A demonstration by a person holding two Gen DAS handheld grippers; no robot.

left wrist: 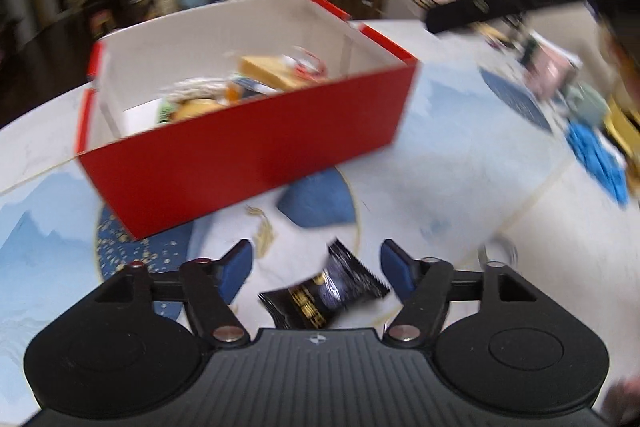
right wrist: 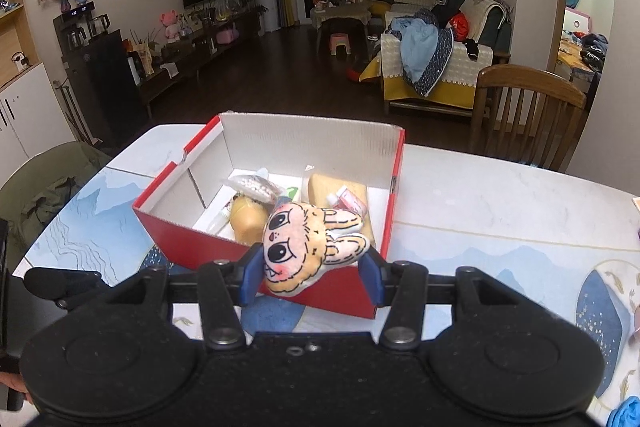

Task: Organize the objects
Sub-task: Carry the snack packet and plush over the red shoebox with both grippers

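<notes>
Ahead of both your grippers lies the table (right wrist: 500,195), white with blue mountain and disc prints. On it, just past your right gripper's fingertips, stands the red box (right wrist: 208,239), open-topped with white inner walls; from your left gripper it sits ahead and slightly to the left (left wrist: 248,143), well clear of the tips. Inside the box lie a tan sponge-like block (right wrist: 320,187), a rounded yellow item (right wrist: 248,223), a clear bag of small white beads (right wrist: 256,187) and a small pink-and-white tube (right wrist: 348,201).

Your right gripper (right wrist: 312,271) is pinching a flat plush rabbit face (right wrist: 304,247) between its blue pads, the toy hanging over the box's near wall.

Your left gripper (left wrist: 316,271) stands spread, its pads clear of the black snack packet (left wrist: 324,291) that sits between them, close to the gripper body, tilted; whether it rests on the table you cannot tell through the blur.

Far to your left gripper's right, blurred, lie loose items including something blue (left wrist: 596,155).
</notes>
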